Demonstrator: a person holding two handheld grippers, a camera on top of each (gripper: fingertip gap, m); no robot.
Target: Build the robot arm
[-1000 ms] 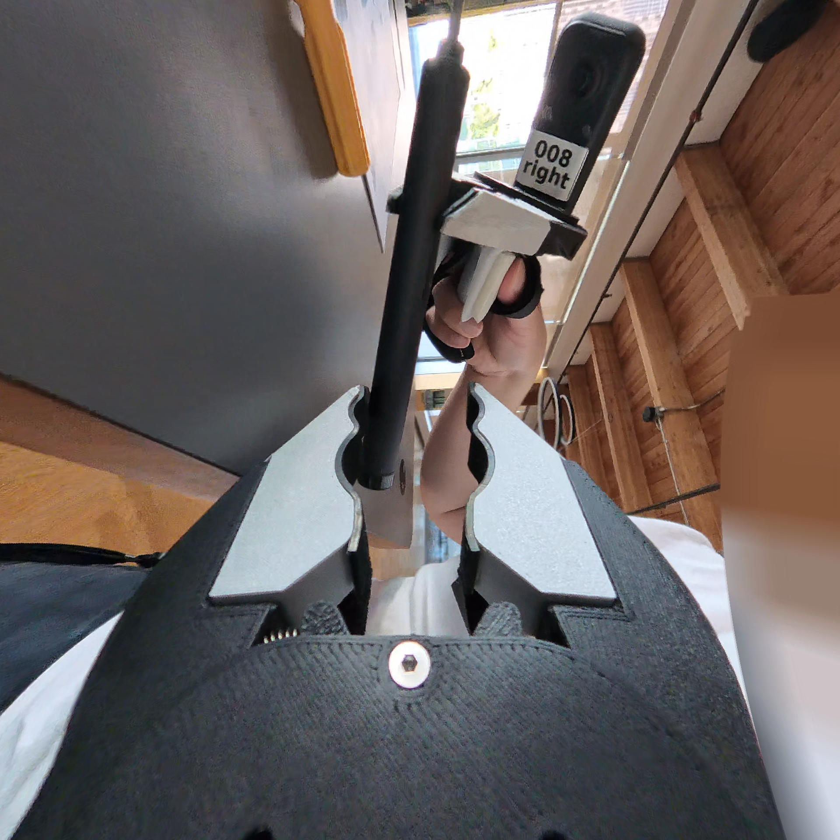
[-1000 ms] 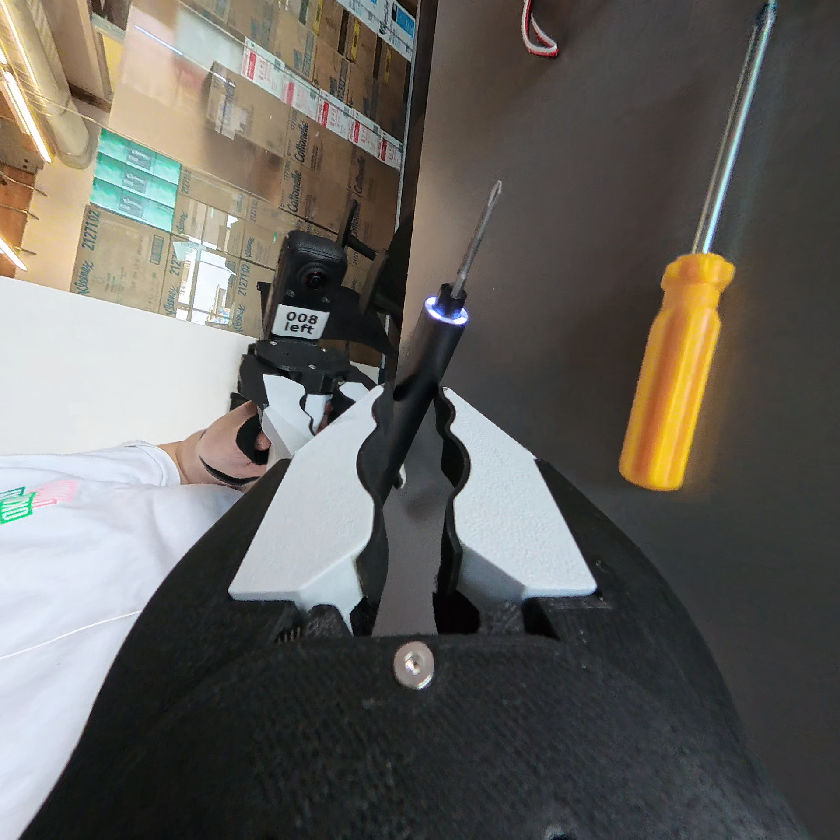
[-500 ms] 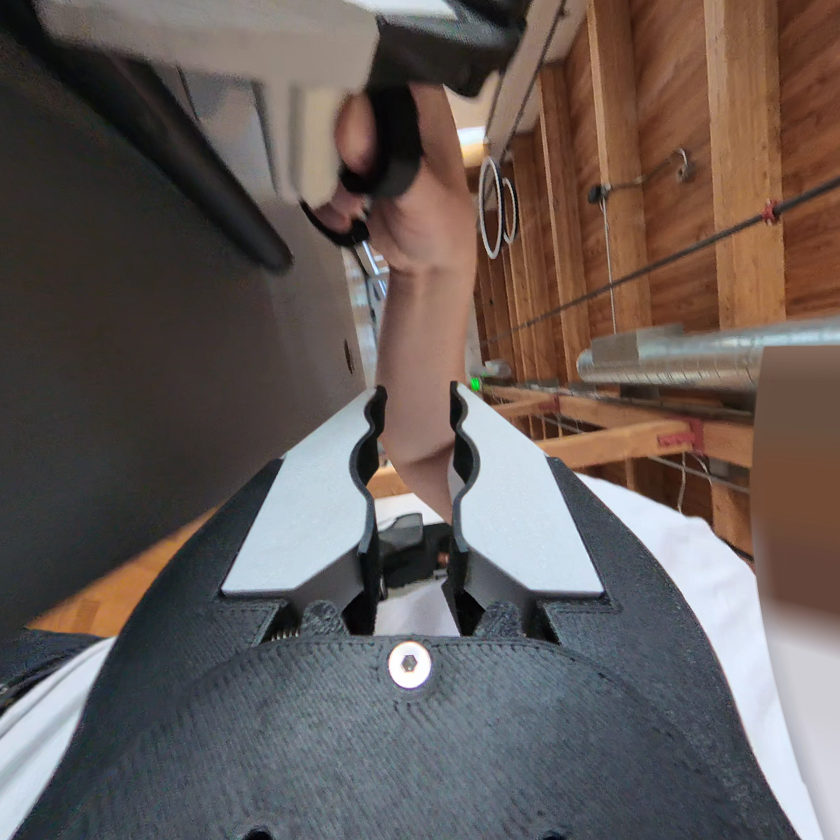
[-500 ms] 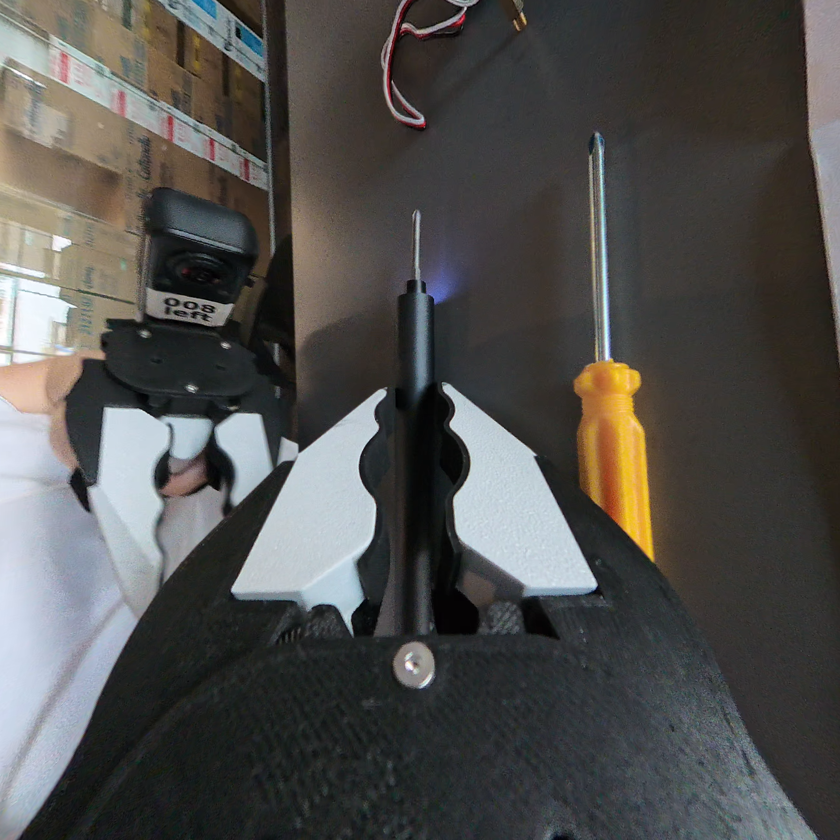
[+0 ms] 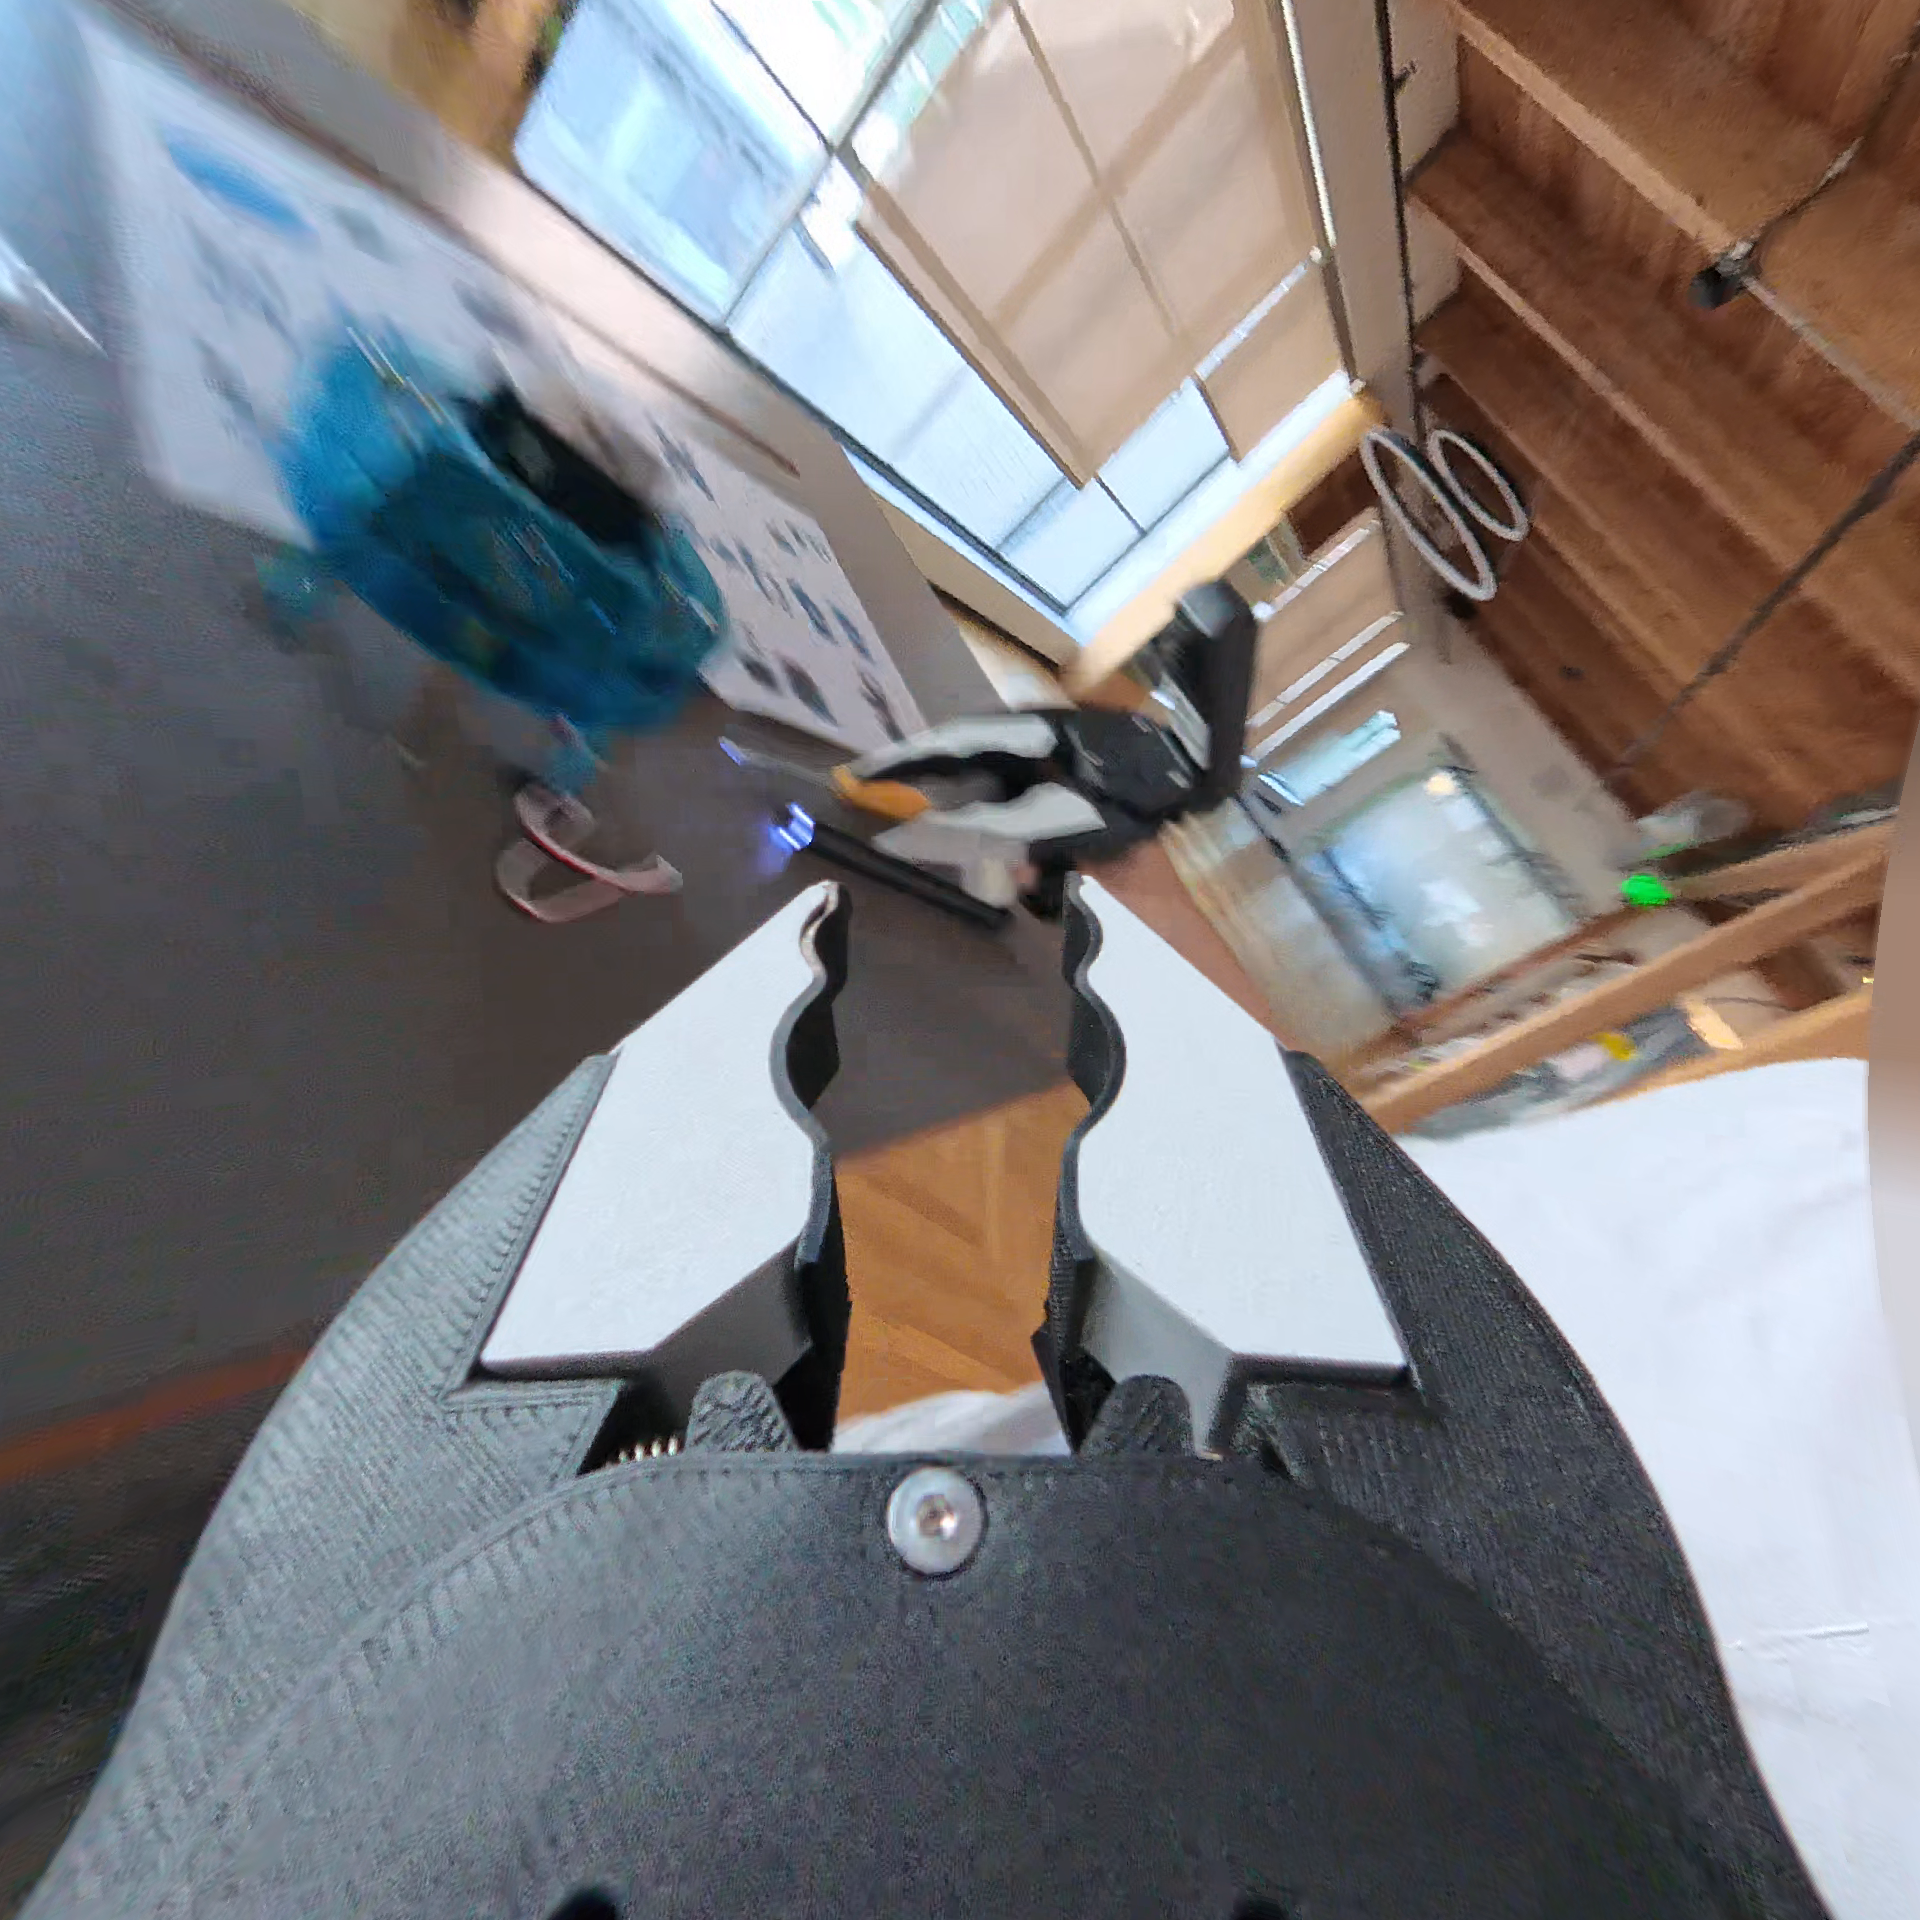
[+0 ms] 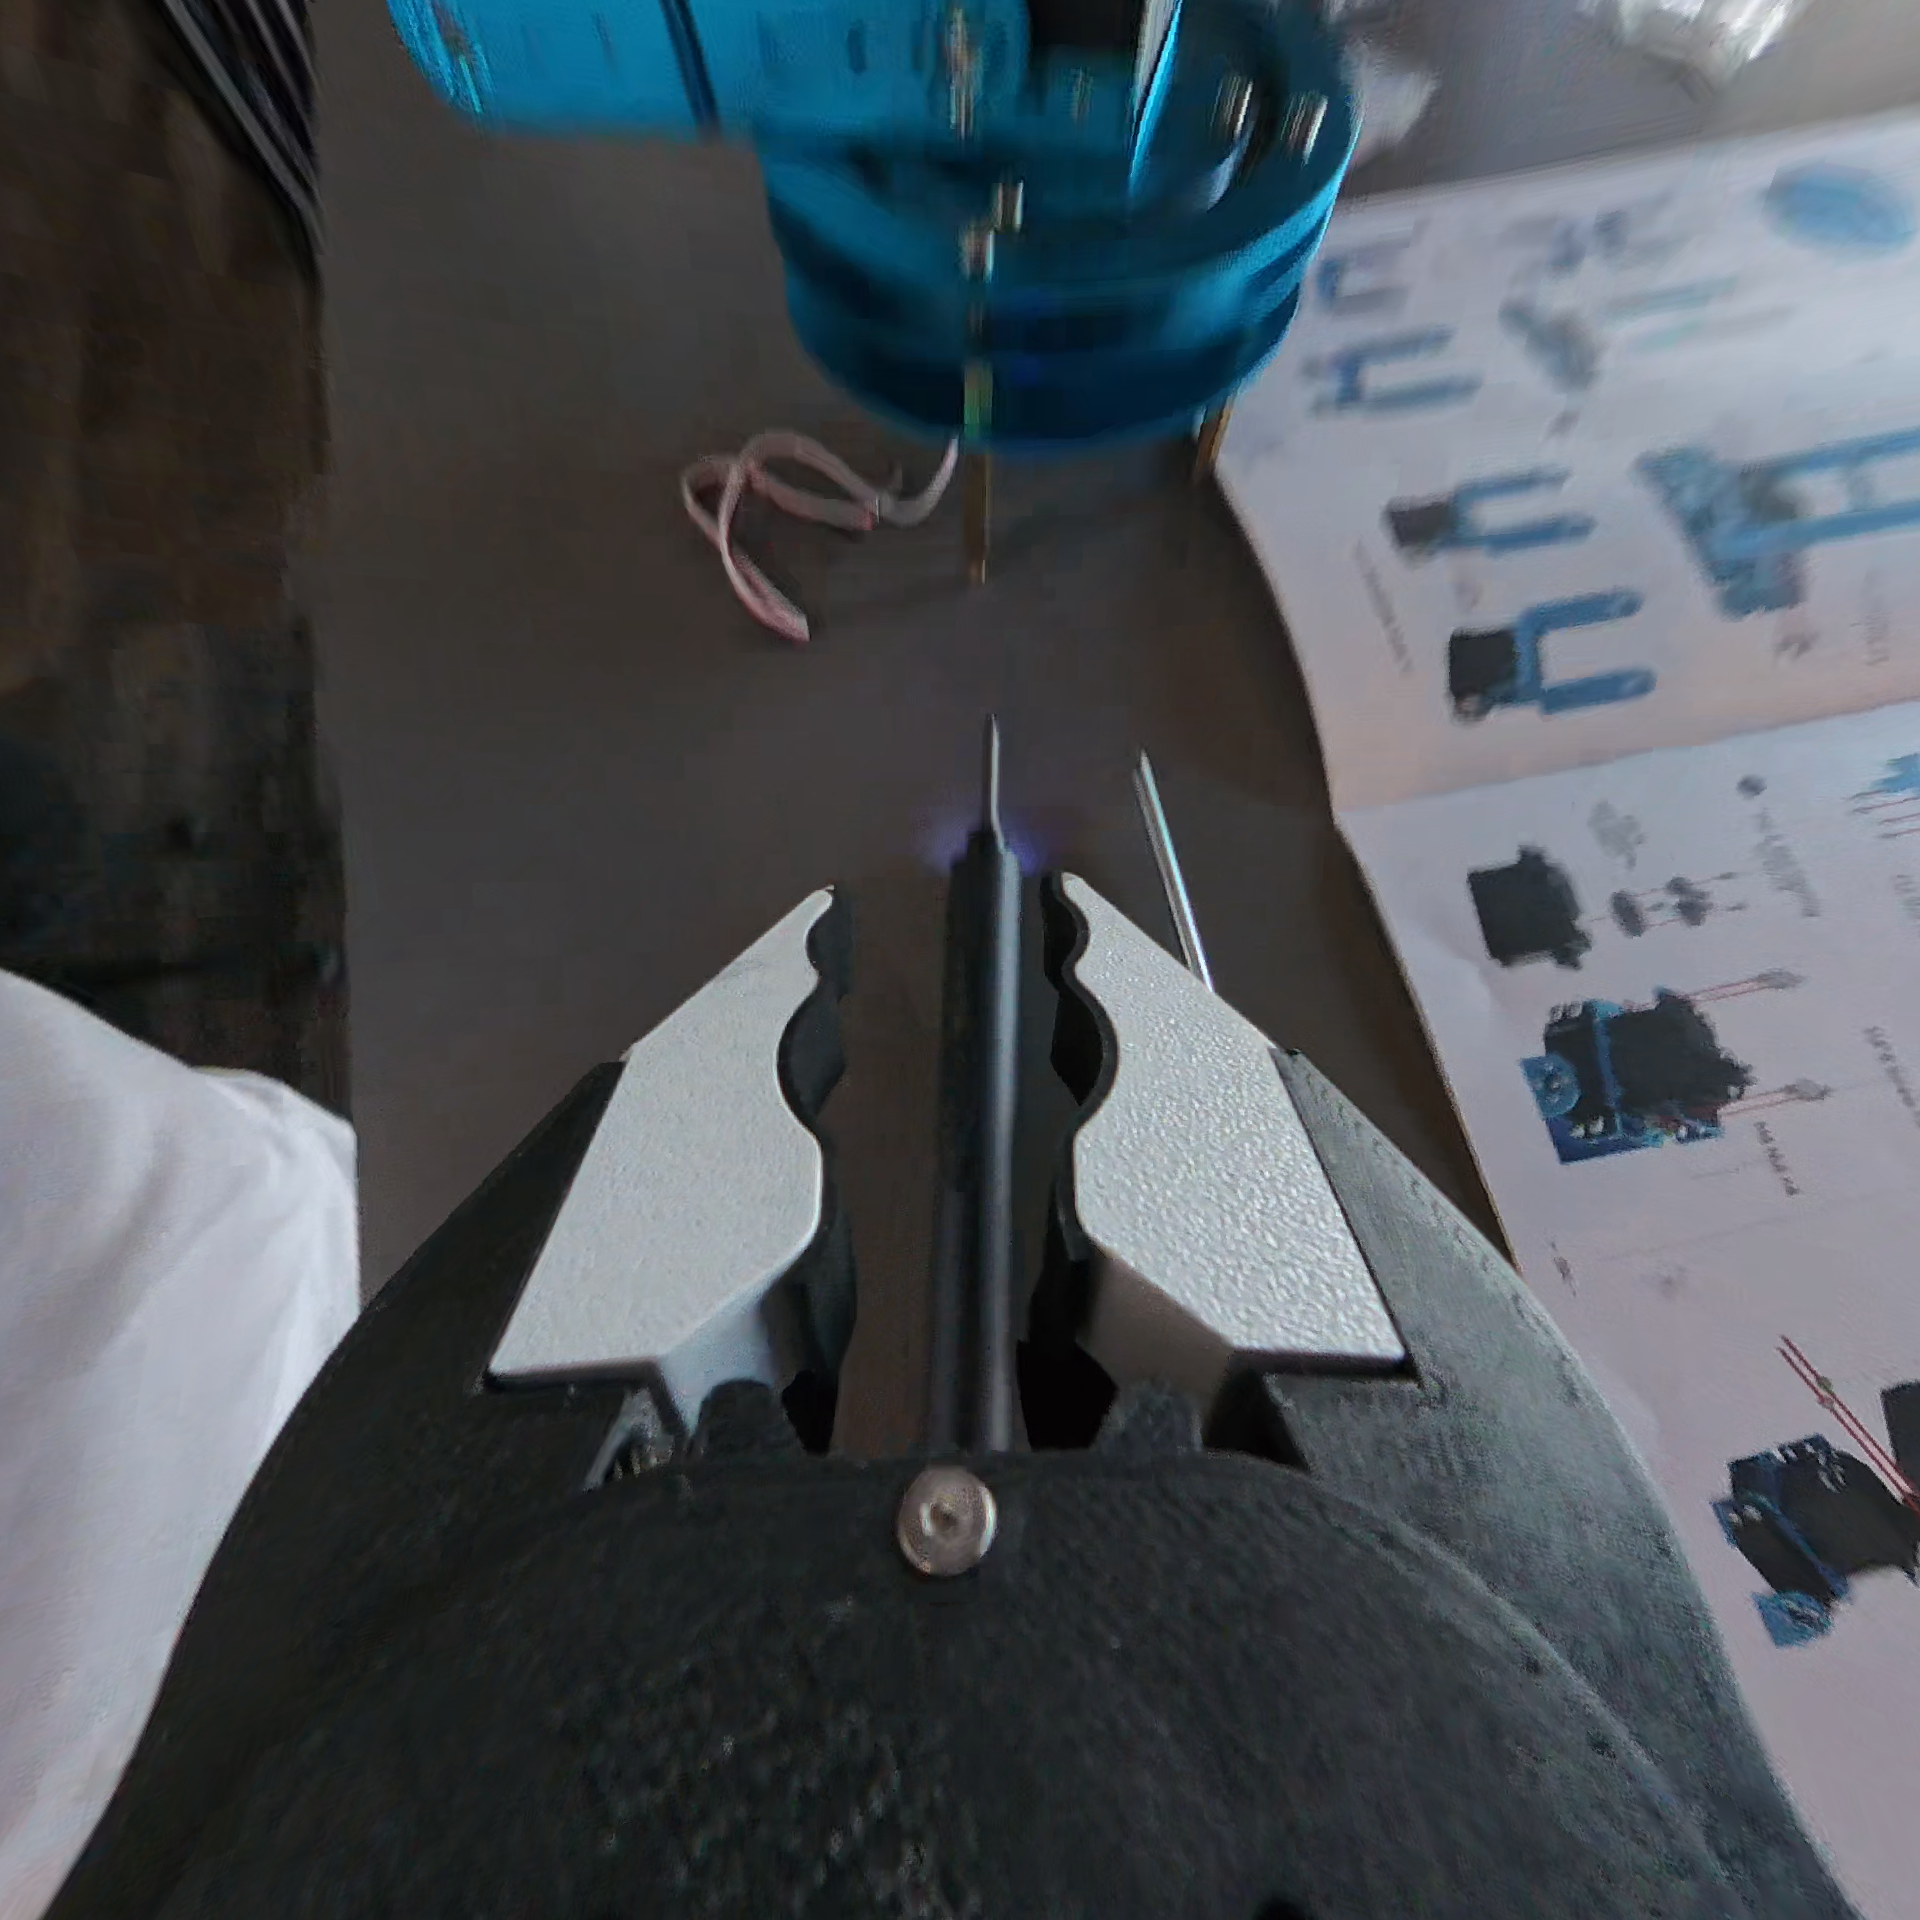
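Lying between the fingers of the right gripper [image 6: 945, 904], a slim black powered screwdriver [image 6: 982, 1143] is seen pointing away along the dark grey desk [image 6: 520, 727]. The jaws are spread wide, and a gap is visible on each side of the tool, so nothing is gripped. A bluish glow is shown at the collar, where the fine bit begins. Just beside the right finger, a thin metal shaft [image 6: 1169, 862] is laid on the desk, its handle hidden behind the gripper. A white garment [image 6: 156, 1351] is visible at the left, near the desk's left edge.

Farther on, toward the middle of the desk, a looped pink-and-white cable [image 6: 769, 520] is found. Beyond it, a blurred blue assembly [image 6: 1039, 260] is seen, its details too smeared to be told. Printed sheets [image 6: 1610, 623] with pictures are spread along the right side of the desk.

The left gripper [image 5: 945, 914] is held over the desk's near edge, its jaws wide apart and empty, with wooden floor [image 5: 935, 1247] seen between them. Ahead of it, the right gripper [image 5: 878, 798] is seen from the side with its fingers parted, the black screwdriver [image 5: 904, 883] just below them on the desk. The cable [image 5: 582, 862] and the blue assembly [image 5: 488, 582] are seen farther left.
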